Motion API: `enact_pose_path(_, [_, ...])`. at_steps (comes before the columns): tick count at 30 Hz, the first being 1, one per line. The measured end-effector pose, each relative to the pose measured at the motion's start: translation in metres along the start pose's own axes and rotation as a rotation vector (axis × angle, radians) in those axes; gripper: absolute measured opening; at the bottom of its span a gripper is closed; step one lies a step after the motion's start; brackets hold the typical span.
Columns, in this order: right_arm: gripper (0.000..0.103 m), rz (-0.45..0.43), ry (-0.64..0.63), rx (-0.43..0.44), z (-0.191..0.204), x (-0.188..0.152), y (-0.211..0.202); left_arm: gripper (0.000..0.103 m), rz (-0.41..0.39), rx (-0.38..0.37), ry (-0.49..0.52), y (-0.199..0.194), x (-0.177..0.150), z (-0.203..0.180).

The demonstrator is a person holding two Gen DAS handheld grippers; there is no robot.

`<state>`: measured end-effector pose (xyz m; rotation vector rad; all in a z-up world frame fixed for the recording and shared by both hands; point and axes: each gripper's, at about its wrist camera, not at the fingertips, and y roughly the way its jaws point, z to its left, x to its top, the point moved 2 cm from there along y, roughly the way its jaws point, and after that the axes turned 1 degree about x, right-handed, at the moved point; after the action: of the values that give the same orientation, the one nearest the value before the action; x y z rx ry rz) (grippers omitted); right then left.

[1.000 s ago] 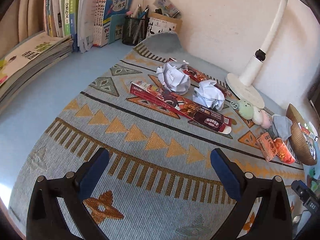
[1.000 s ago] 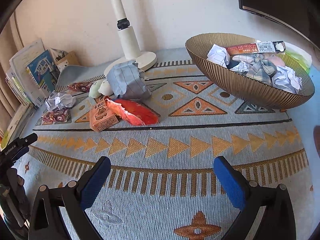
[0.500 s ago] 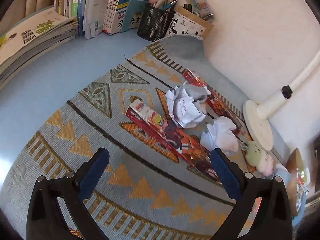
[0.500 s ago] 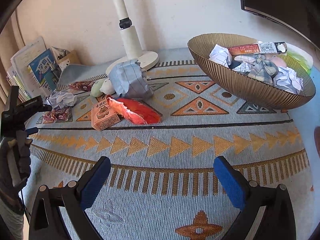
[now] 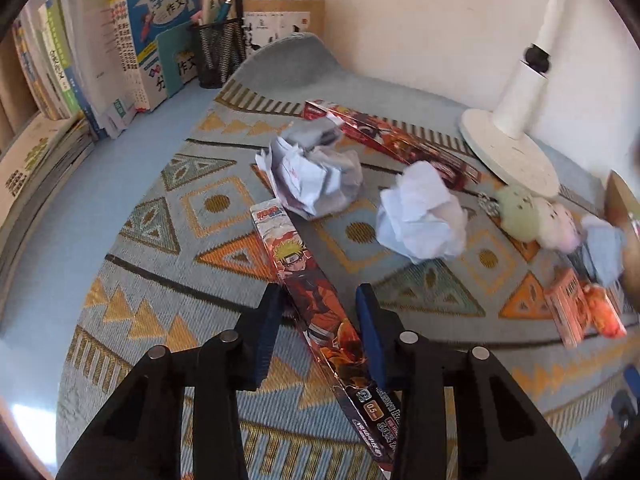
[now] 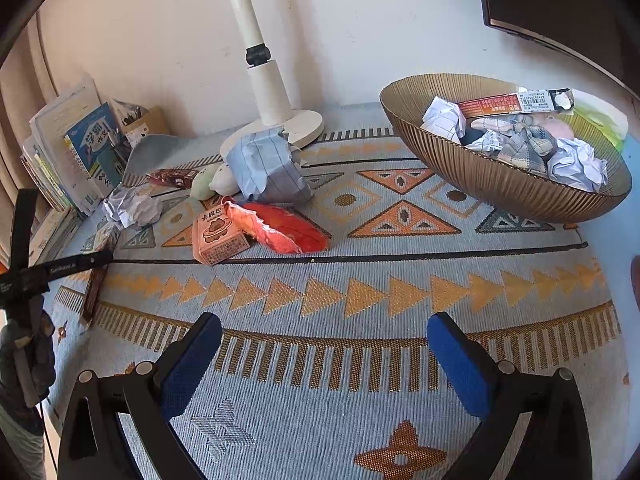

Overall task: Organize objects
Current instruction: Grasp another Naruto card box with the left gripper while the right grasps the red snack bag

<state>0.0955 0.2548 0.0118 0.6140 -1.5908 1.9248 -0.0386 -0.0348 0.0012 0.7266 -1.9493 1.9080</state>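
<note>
A long cartoon-printed box (image 5: 288, 252) lies slantwise on the patterned mat (image 5: 168, 320). My left gripper (image 5: 318, 294) straddles the box's middle; its jaws are closing and the blue pads (image 5: 266, 320) meet the box's sides. In the right wrist view the same box (image 6: 94, 288) shows at the far left under that gripper. My right gripper (image 6: 324, 332) hangs open over bare mat, nothing between its fingers. The ribbed brown bowl (image 6: 480, 176) at the right holds crumpled paper, cloth and a long box.
Two crumpled paper balls (image 5: 316, 176) (image 5: 420, 216), a second long box (image 5: 392, 140), plush toys (image 5: 536, 212), a small orange carton (image 6: 218, 236) and a red wrapper (image 6: 288, 228) lie on the mat. A lamp base (image 5: 508, 152), books (image 5: 140, 40) and a pen holder (image 5: 218, 52) line the back.
My left gripper moved forward over the long cartoon box and its jaws came in from wide open onto the box. The right gripper stayed put and open.
</note>
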Motion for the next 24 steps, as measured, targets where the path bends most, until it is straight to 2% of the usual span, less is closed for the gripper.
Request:
enact_pose_path(3, [0.103, 0.0, 0.0, 0.0, 0.001, 0.0, 0.0, 0.028, 0.013, -0.065, 0.17, -0.021, -0.028, -0.01])
enact_pose_path(5, [0.103, -0.001, 0.0, 0.001, 0.001, -0.001, -0.001, 0.029, 0.036, -0.127, 0.226, -0.03, -0.043, -0.014])
enact_pose_path(6, [0.103, -0.001, 0.0, 0.002, 0.001, -0.001, -0.001, 0.035, 0.04, -0.141, 0.231, -0.033, -0.046, -0.016])
enact_pose_path(7, [0.103, -0.001, 0.001, 0.002, 0.001, -0.001, -0.001, 0.046, 0.038, -0.141, 0.223, -0.034, -0.048, -0.017])
enact_pose_path(11, [0.103, -0.003, 0.004, 0.006, 0.0, 0.0, -0.003, 0.047, 0.003, -0.099, 0.184, -0.03, -0.045, -0.023])
enact_pose_path(12, [0.103, -0.005, 0.006, 0.008, 0.0, 0.0, -0.003, 0.045, -0.01, -0.08, 0.195, -0.029, -0.045, -0.027])
enact_pose_path(13, [0.103, -0.007, 0.011, 0.006, 0.0, 0.0, -0.004, 0.033, -0.02, -0.076, 0.21, -0.028, -0.046, -0.031])
enact_pose_path(15, [0.103, -0.013, 0.015, 0.003, -0.001, 0.001, -0.005, 0.015, -0.021, -0.127, 0.223, -0.033, -0.049, -0.039])
enact_pose_path(16, [0.103, -0.012, 0.014, 0.002, -0.001, 0.002, -0.005, 0.015, -0.017, -0.164, 0.219, -0.035, -0.049, -0.043])
enact_pose_path(18, [0.102, 0.012, 0.002, 0.038, 0.001, 0.005, -0.004, 0.015, -0.044, -0.176, 0.223, -0.037, -0.052, -0.051])
enact_pose_path(19, [0.098, 0.021, -0.004, 0.058, 0.004, 0.007, -0.003, 0.015, -0.064, -0.174, 0.231, -0.037, -0.054, -0.055])
enact_pose_path(20, [0.089, 0.024, -0.016, 0.058, 0.007, 0.01, -0.002, 0.015, -0.063, -0.153, 0.245, -0.034, -0.056, -0.058])
enact_pose_path(21, [0.083, 0.025, -0.035, 0.043, 0.012, 0.015, -0.001, 0.015, -0.067, -0.131, 0.266, -0.034, -0.058, -0.063])
enact_pose_path(22, [0.08, 0.019, -0.061, 0.021, 0.018, 0.022, 0.0, 0.015, -0.073, -0.141, 0.285, -0.035, -0.059, -0.066])
enact_pose_path(24, [0.08, -0.005, -0.132, -0.028, 0.033, 0.038, 0.006, 0.015, -0.073, -0.147, 0.303, -0.035, -0.06, -0.068])
